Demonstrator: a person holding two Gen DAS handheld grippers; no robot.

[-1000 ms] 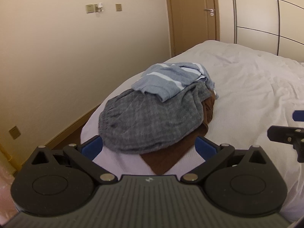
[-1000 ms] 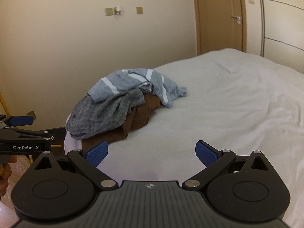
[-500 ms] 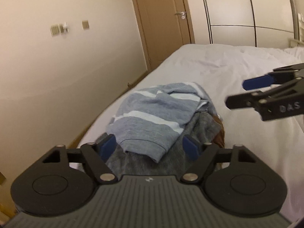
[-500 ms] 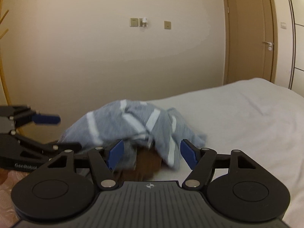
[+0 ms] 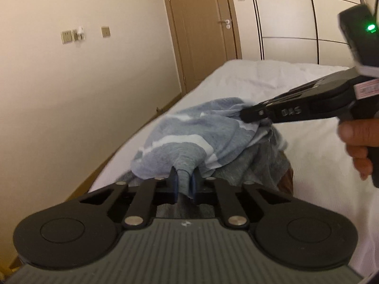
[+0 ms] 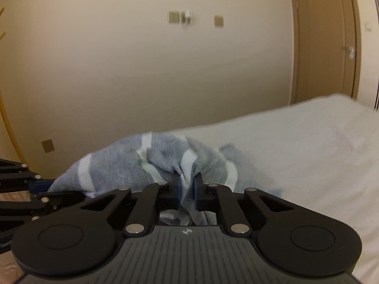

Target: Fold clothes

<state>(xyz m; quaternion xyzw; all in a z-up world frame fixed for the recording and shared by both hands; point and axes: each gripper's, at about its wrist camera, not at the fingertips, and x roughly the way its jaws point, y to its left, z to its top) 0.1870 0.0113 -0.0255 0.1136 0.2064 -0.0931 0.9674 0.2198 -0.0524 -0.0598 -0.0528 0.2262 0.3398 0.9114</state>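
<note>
Lying heaped at the near edge of the bed (image 5: 272, 80), a blue-grey striped top (image 5: 189, 139) is recorded: soft knit, pale blue-grey with broad white bands, crumpled and bunched into folds. It is draped as the uppermost piece over a grey checked garment (image 5: 258, 163), under which a brown garment (image 5: 287, 177) shows at the right side of the pile.

The left gripper (image 5: 184, 184) is seen with its jaws drawn narrow on a pinched fold at the near hem of the striped top, cloth filling the gap between the blue pads. The right gripper (image 6: 187, 187) is likewise closed narrow on a gathered fold of the same top, a white band of cloth being nipped between its pads. In the left wrist view the right gripper is seen from the side, its tip buried in the far end of the top, with the person's hand (image 5: 360, 142) wrapped around its handle.

Surroundings: white wrinkled bed sheet; cream wall (image 5: 83, 82) close beside the bed, bearing switch plates (image 5: 66, 36); brown door (image 5: 203, 30) with a lever handle; pale wardrobe panels (image 5: 296, 19) behind the bed. Much of the pile beneath is hidden by the top and by the gripper bodies.
</note>
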